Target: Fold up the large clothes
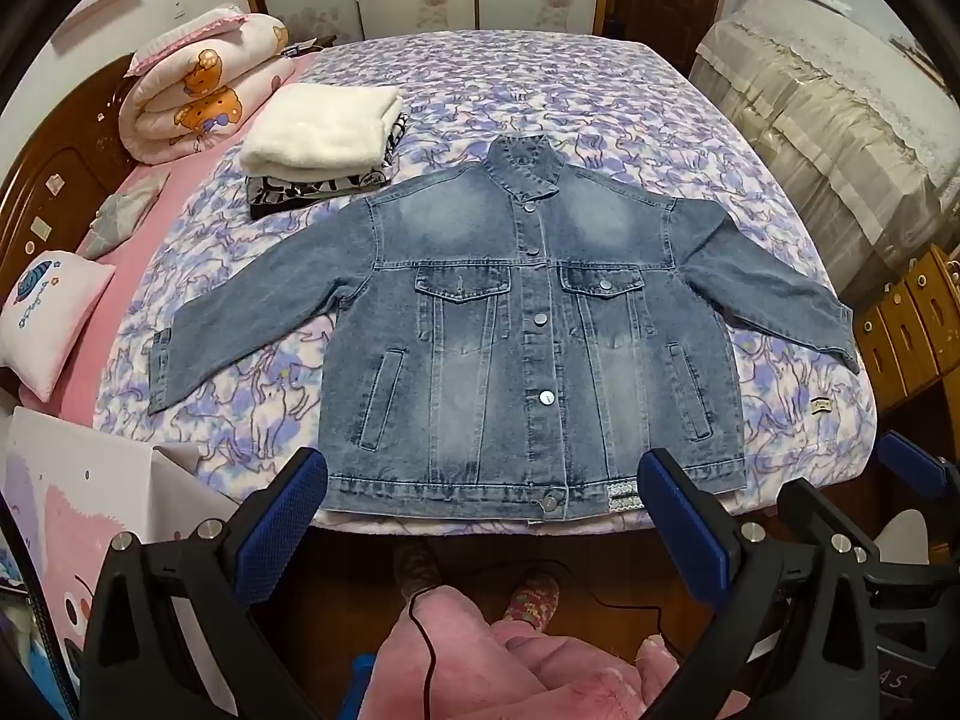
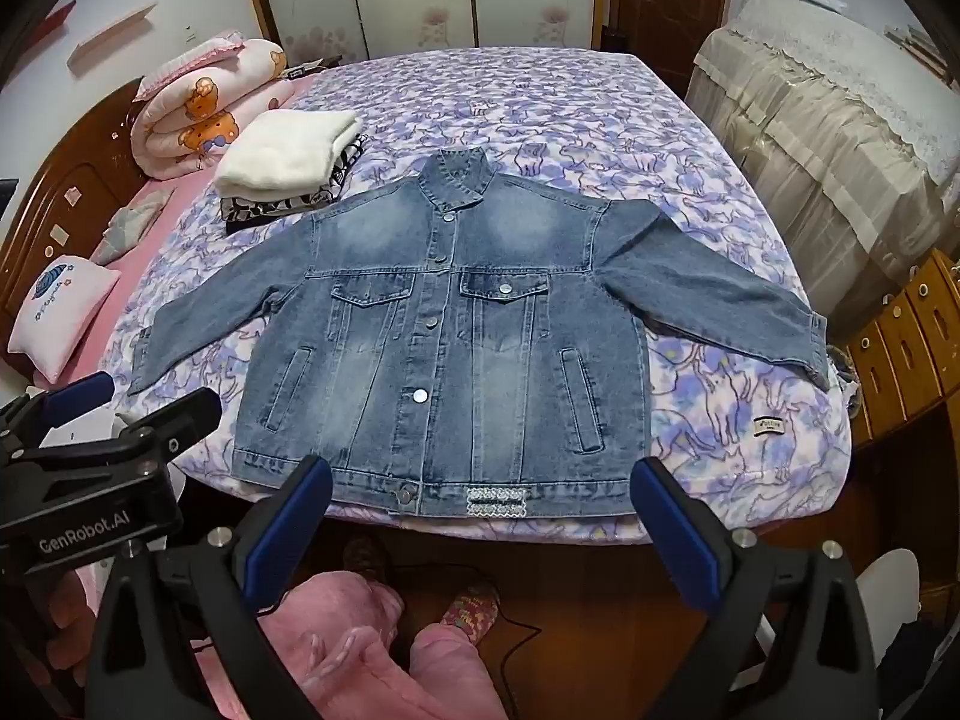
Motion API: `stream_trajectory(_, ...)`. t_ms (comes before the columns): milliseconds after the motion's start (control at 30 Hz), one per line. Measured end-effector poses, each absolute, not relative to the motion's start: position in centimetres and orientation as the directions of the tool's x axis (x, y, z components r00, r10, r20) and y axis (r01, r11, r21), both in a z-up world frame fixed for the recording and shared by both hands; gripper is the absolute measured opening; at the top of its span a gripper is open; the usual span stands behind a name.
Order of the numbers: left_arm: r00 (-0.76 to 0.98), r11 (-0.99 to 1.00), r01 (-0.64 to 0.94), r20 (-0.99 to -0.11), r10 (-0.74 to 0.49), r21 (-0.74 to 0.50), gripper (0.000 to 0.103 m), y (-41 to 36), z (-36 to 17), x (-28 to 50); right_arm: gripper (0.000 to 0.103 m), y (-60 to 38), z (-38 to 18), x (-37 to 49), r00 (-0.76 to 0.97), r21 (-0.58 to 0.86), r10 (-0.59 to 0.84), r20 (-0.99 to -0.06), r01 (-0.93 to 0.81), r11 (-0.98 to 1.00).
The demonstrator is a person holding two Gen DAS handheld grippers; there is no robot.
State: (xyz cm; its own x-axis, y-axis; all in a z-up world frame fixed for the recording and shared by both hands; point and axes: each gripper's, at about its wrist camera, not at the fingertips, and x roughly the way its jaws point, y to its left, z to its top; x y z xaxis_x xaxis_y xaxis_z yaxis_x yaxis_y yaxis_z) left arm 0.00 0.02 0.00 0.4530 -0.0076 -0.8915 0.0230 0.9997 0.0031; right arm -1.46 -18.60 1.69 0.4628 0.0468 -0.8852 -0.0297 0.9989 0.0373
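Bedroom with a purple-patterned bed point(image 1: 600, 96) where a denim jacket point(image 1: 528, 324) lies flat, buttoned, sleeves spread; left tool point(image 1: 480, 501) and right tool point(image 2: 480, 498) hover released above its hem, best gripping one sleeve cuff first

Black-and-white folded garment point(image 1: 318, 195) mostly hidden under white folded blanket point(image 1: 324, 129); print unreadable. Small label point(image 2: 768, 425) on bedspread point(image 2: 540, 102) too tiny to read. Jacket's right cuff point(image 1: 849, 339) draped past the bed edge, end unseen. Person's legs point(image 1: 456, 654) cropped by bottom edge. Right gripper point(image 1: 918, 474) only partly in view, cut by rim.
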Motion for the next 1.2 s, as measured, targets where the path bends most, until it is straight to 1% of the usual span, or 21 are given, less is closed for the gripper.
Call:
stream_trajectory(633, 0.463, 1.000, 0.023, -0.886, -0.006, 0.005, 0.102, 0.0, -0.1, 0.0, 0.100, -18.8, 1.7, -1.5, 0.462, 0.048, 0.056, -0.885, -0.030, 0.998)
stream_trajectory(1200, 0.469, 1.000, 0.019, -0.883, -0.002, 0.008, 0.102, -0.1, 1.0, 0.5, 0.100, -19.0, 1.8, -1.3, 0.466, 0.050, 0.059, -0.883, -0.030, 0.998)
